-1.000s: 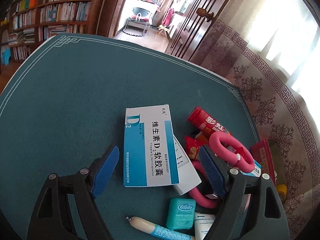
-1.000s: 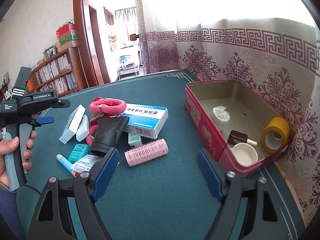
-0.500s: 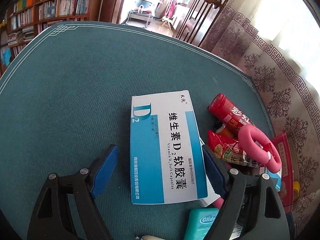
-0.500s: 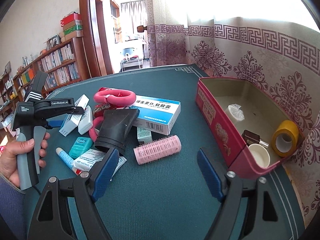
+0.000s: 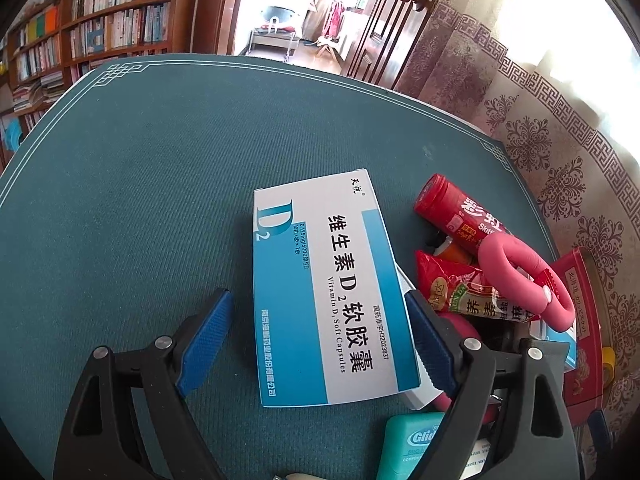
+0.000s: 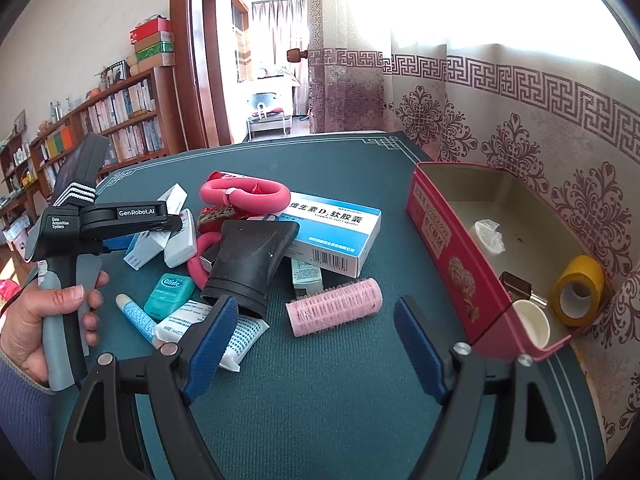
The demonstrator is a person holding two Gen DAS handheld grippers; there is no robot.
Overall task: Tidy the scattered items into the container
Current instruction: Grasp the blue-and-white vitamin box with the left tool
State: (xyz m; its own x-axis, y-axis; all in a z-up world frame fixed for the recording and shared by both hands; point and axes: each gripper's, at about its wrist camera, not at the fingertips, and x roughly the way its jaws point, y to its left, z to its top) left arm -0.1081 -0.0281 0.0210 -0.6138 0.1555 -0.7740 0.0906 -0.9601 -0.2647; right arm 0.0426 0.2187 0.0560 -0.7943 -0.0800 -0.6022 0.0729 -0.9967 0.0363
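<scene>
Both claws spread over the clutter.
Left claw point(image 5: 320, 340) straddling the vitamin box point(image 5: 320, 292), pads clear of it; right claw point(image 6: 316, 344) empty above green surface point(image 6: 320, 400), pink roller point(image 6: 334, 306) just beyond; red tin point(image 6: 448, 256) farther right, holding yellow tape point(image 6: 578, 290).

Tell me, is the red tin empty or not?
Not empty. The red tin already holds a yellow tape roll and a white cup.

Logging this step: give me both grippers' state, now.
Left gripper: open, jaws either side of the blue vitamin D box, not gripping.
Right gripper: open, empty, above the pink hair roller.
</scene>
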